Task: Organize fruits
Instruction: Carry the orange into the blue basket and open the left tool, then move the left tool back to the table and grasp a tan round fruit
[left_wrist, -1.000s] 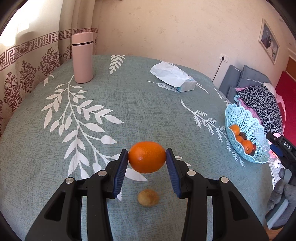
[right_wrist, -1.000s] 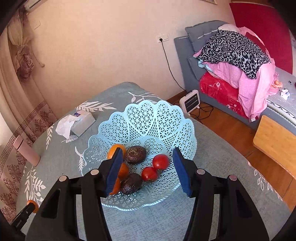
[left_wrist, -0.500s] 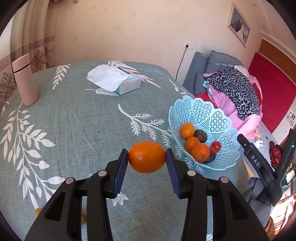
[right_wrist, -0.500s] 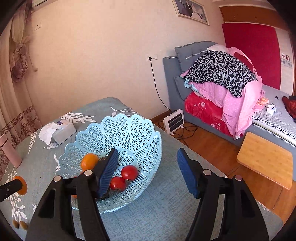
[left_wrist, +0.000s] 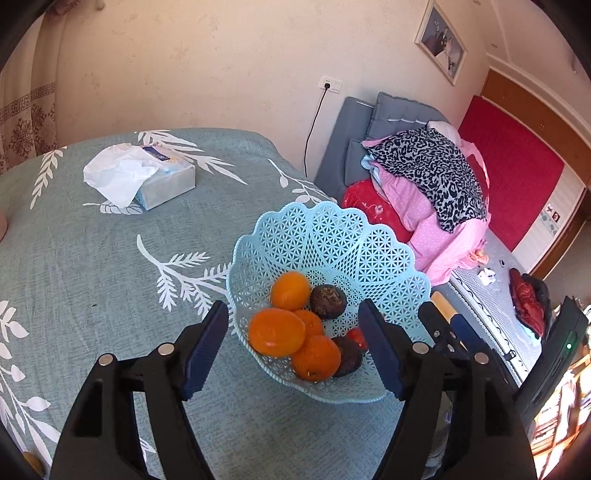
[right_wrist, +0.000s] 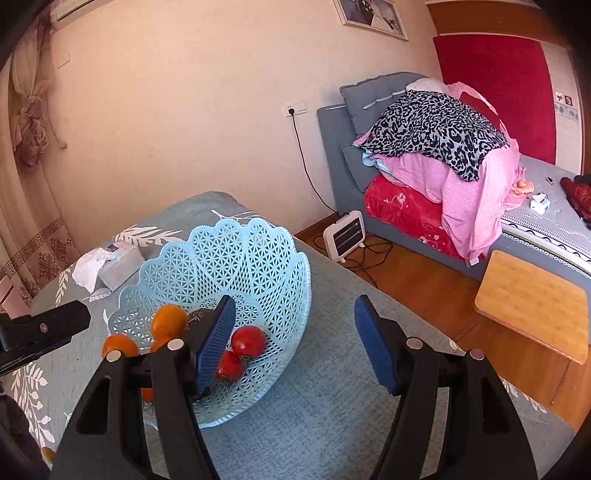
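A light blue lattice basket (left_wrist: 354, 240) stands near the table's right edge and holds several oranges, two dark fruits and red tomatoes. My left gripper (left_wrist: 293, 350) is open right above the basket's near rim. An orange (left_wrist: 276, 331) lies between its jaws, free of both pads, on top of the other fruit. My right gripper (right_wrist: 295, 343) is open and empty, just right of the basket (right_wrist: 240, 258); its left finger (right_wrist: 216, 343) overlaps the rim. The oranges (right_wrist: 168, 321) and tomatoes (right_wrist: 248, 341) show there too.
A tissue box (left_wrist: 155, 181) lies on the far side of the green leaf-print tablecloth (left_wrist: 92, 258). A small fruit (left_wrist: 31, 459) lies at the table's near left. Beyond the table edge are a bed with piled bedding (right_wrist: 443, 147), a heater (right_wrist: 345, 234) and a wooden stool (right_wrist: 532, 302).
My left gripper swung right over the basket and opened, letting go of the orange, which now rests in the basket. My right gripper drew back to the basket's right side.
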